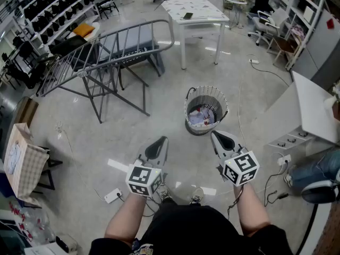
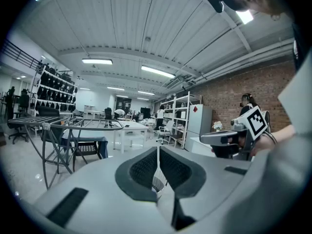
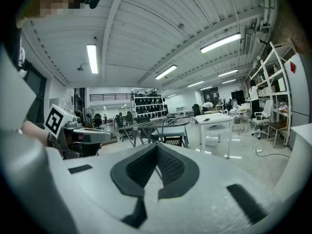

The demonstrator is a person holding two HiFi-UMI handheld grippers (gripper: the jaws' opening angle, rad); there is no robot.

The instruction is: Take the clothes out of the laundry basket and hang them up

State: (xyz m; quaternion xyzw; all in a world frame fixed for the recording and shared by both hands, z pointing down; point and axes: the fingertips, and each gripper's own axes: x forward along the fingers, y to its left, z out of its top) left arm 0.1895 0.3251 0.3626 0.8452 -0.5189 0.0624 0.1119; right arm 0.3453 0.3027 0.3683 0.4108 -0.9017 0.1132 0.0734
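A: How far along is the laundry job?

B: At the very start, I judge. The laundry basket (image 1: 206, 109) stands on the floor just ahead of the person. The clothes (image 1: 203, 117), a pale heap with a bit of red, lie down inside it. Nothing is out yet.

A: And the claws?

B: Both are empty. The left claw (image 1: 161, 142) has its jaws brought together with only a hairline gap, and nothing is pinched between them. The right claw (image 1: 217, 137) is closed right up and grips nothing either. They hover side by side above the floor, short of the basket, pointing forward and slightly down. The right one is nearer the rim, but neither touches it.

A: Where do the clothes go?

B: Onto the grey drying rack (image 1: 106, 49), I'd say. It stands unfolded to the left beyond the basket, well apart from it. I cannot tell whether anything hangs on it.

A: So what is the next move?

B: Reaching in. One claw needs to spread its jaws, come forward, dip over the rim and close on a fold of cloth near the top of the heap. The basket looks light and its wall is thin ribs, so I'd keep the jaws off the wall, or it may tip or drag. The other claw may have to help spread the garment before the rack.
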